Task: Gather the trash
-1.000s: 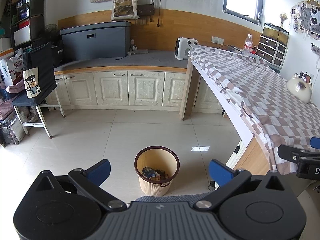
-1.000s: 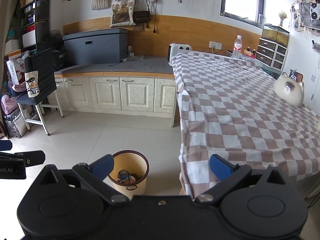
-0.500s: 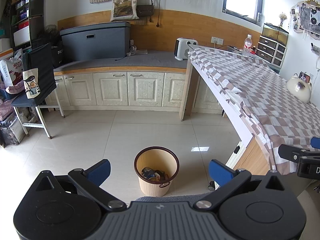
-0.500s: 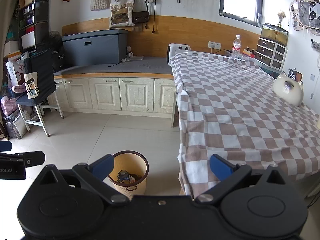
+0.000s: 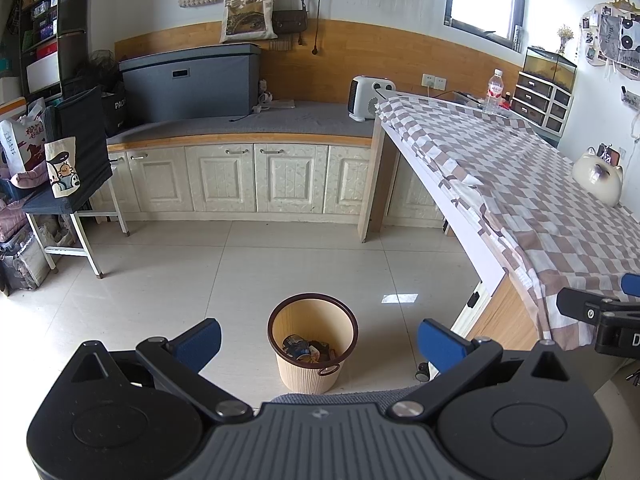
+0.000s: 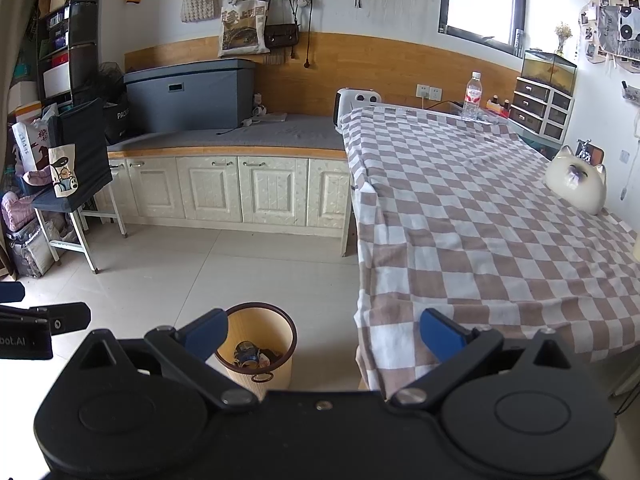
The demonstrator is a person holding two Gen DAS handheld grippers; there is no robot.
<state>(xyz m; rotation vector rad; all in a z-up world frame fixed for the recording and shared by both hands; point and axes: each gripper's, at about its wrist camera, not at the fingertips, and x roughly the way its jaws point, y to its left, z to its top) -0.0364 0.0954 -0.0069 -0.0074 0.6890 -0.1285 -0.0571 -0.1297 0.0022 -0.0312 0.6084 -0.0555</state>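
At nine o'clock in the left wrist view a folding stool (image 5: 68,200) stood against the wall with a dark bag (image 5: 86,144) and a small printed tote (image 5: 62,166) on it. The left gripper (image 5: 316,342) hung above the tiled floor (image 5: 160,280), its blue-padded fingers (image 5: 198,342) spread wide with nothing between them. Straight ahead at six o'clock, the beige waste bin (image 5: 313,350) with the brown rim stood on the floor just beside the table's near corner, and crumpled trash (image 5: 306,350) lay at its bottom. From one to four o'clock ran the table under a brown-and-white checked cloth (image 5: 520,200), carrying a water bottle (image 5: 495,91) at its far end and a white cat-shaped ornament (image 5: 598,178) near the wall. The right gripper (image 6: 322,334) was likewise wide open and empty, poised over the cloth's hanging edge, with the bin at seven o'clock in its view.
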